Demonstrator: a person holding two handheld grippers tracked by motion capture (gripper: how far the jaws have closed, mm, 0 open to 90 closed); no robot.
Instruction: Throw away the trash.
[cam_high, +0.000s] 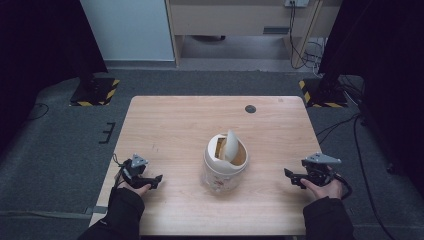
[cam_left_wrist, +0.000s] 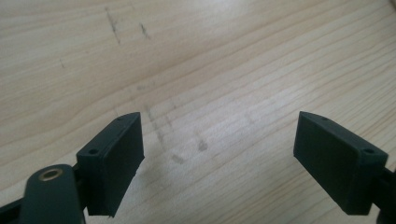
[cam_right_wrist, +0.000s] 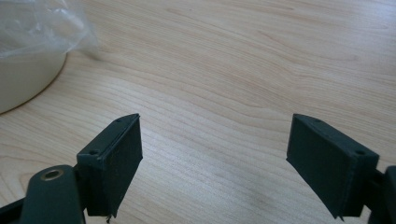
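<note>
A small cream-coloured bin (cam_high: 225, 166) is standing upright on the wooden table (cam_high: 190, 120), a little nearer the person's edge than the middle. Its white swing lid (cam_high: 231, 145) is tilting up on edge in the opening, so part of the inside is showing. A clear plastic liner (cam_right_wrist: 42, 25) is bunching around the bin's side, seen up close in the right gripper view, where the bin's pale wall is sitting at the upper left.

To the left of the bin, well apart from it, the left gripper (cam_high: 156, 179) is resting low over the tabletop in the person's left hand (cam_high: 138, 188), its jaws pointing towards the bin. Its jaws are standing wide apart with nothing between them, just scuffed wood beneath. To the right of the bin, also well apart, the right gripper (cam_high: 291, 177) is sitting in the right hand (cam_high: 324, 189), aimed back at the bin. Its jaws are likewise spread wide, gripping nothing.

Beyond the bin, near the table's far edge, a dark round cable port (cam_high: 250, 109) is showing.
</note>
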